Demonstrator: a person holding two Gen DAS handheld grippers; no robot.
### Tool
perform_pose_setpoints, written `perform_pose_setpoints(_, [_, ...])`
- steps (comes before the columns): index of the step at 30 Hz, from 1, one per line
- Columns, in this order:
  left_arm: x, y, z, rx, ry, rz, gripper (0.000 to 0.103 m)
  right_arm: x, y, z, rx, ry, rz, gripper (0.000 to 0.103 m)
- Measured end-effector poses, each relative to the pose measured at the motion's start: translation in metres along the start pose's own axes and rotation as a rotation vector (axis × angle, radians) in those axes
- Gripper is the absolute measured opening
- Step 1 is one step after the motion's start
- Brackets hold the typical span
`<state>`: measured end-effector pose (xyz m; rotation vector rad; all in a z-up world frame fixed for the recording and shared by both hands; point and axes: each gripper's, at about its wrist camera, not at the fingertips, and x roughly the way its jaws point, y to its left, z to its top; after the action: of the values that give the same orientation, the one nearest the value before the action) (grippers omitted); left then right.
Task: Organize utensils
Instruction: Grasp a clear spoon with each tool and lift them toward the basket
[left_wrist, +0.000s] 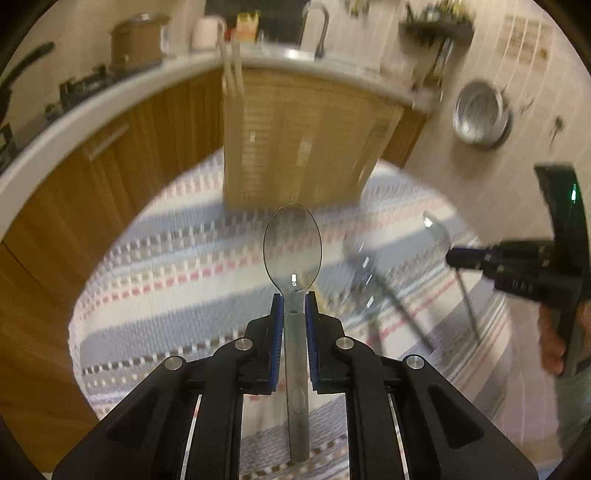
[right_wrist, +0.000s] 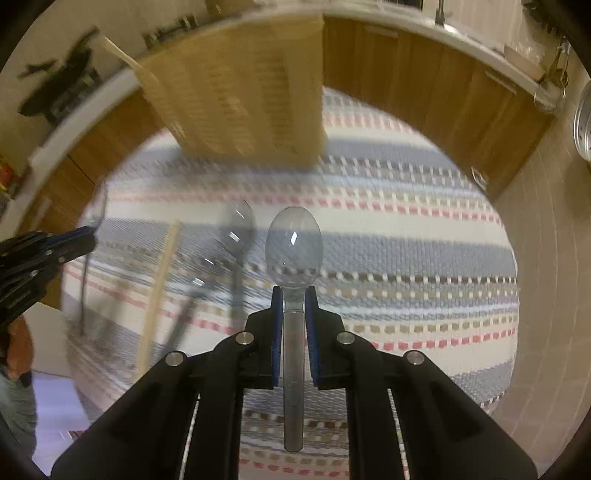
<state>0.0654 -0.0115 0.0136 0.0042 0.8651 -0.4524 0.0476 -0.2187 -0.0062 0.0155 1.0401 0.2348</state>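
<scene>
My left gripper (left_wrist: 294, 300) is shut on the neck of a clear plastic spoon (left_wrist: 292, 247), held above the striped cloth. My right gripper (right_wrist: 294, 295) is shut on a second clear plastic spoon (right_wrist: 294, 245), bowl pointing forward. A woven wooden utensil holder (left_wrist: 295, 140) stands at the far side of the table; it also shows in the right wrist view (right_wrist: 240, 88). More clear utensils (right_wrist: 236, 229) and a wooden stick (right_wrist: 159, 295) lie blurred on the cloth. The right gripper shows in the left view (left_wrist: 452, 257), the left gripper in the right view (right_wrist: 92, 240).
The round table wears a striped cloth (left_wrist: 177, 258). Wooden cabinets (left_wrist: 92, 166) and a counter with a pot (left_wrist: 138, 40) and a faucet (left_wrist: 316, 29) stand behind. A metal bowl (left_wrist: 480, 114) hangs on the tiled wall.
</scene>
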Motion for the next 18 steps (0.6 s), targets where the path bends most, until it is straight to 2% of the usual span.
perform_pose_setpoints(5, [-0.033,-0.005,0.020,-0.052,-0.195,-0.044,0.010,-0.042,0.008,0.006,-0.022,-0.175,0.048,0.010])
perform_pose_setpoints(6, [-0.039,-0.006,0.026,-0.065,-0.227,-0.050,0.010,-0.050,0.007,0.008,-0.023,-0.185,0.053,0.010])
perform_pose_setpoints(10, [-0.052,-0.009,0.053,-0.119,-0.362,-0.073,0.010,-0.073,0.009,0.024,-0.002,-0.295,0.038,0.010])
perform_pose_setpoints(16, [-0.058,-0.013,0.086,-0.182,-0.488,-0.107,0.010,-0.083,0.004,0.049,0.023,-0.390,0.078,0.010])
perform_pose_setpoints(18, [-0.059,-0.016,0.097,-0.198,-0.535,-0.103,0.010,-0.089,0.005,0.056,0.018,-0.445,0.090,0.010])
